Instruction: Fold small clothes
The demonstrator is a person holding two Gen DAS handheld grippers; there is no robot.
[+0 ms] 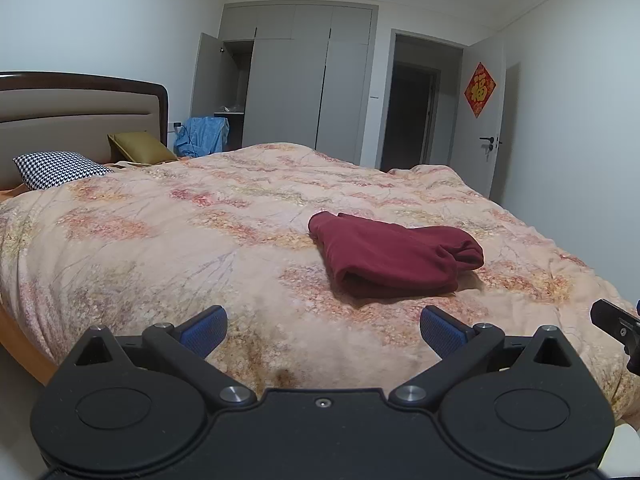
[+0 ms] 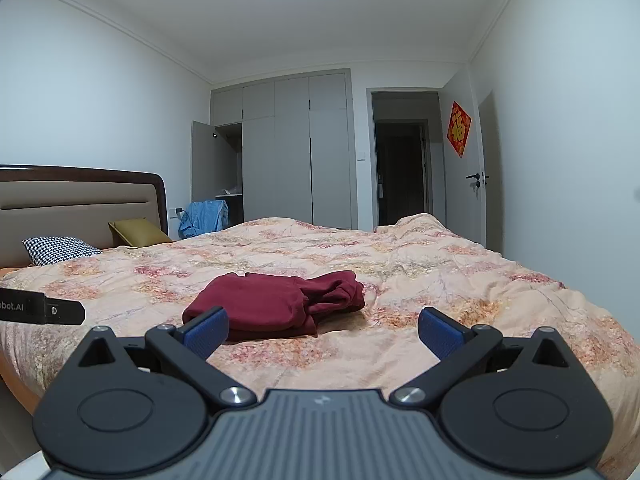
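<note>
A dark red garment (image 1: 390,254) lies folded in a compact bundle on the floral bed cover (image 1: 180,240), ahead and to the right of my left gripper (image 1: 324,330). The left gripper is open and empty, held back from the garment. In the right wrist view the garment (image 2: 276,304) lies ahead and to the left of my right gripper (image 2: 324,332), which is open and empty. Its left blue pad (image 2: 206,332) overlaps the garment's near corner in view; I cannot tell if it touches. Each gripper shows at the edge of the other's view: the right one (image 1: 618,326), the left one (image 2: 44,306).
A houndstooth pillow (image 1: 60,168) and an olive pillow (image 1: 140,146) rest against the headboard (image 1: 80,112) at left. A blue cloth (image 1: 204,134) hangs beyond the bed. Grey wardrobes (image 1: 304,88) and an open doorway (image 1: 412,112) stand at the far wall.
</note>
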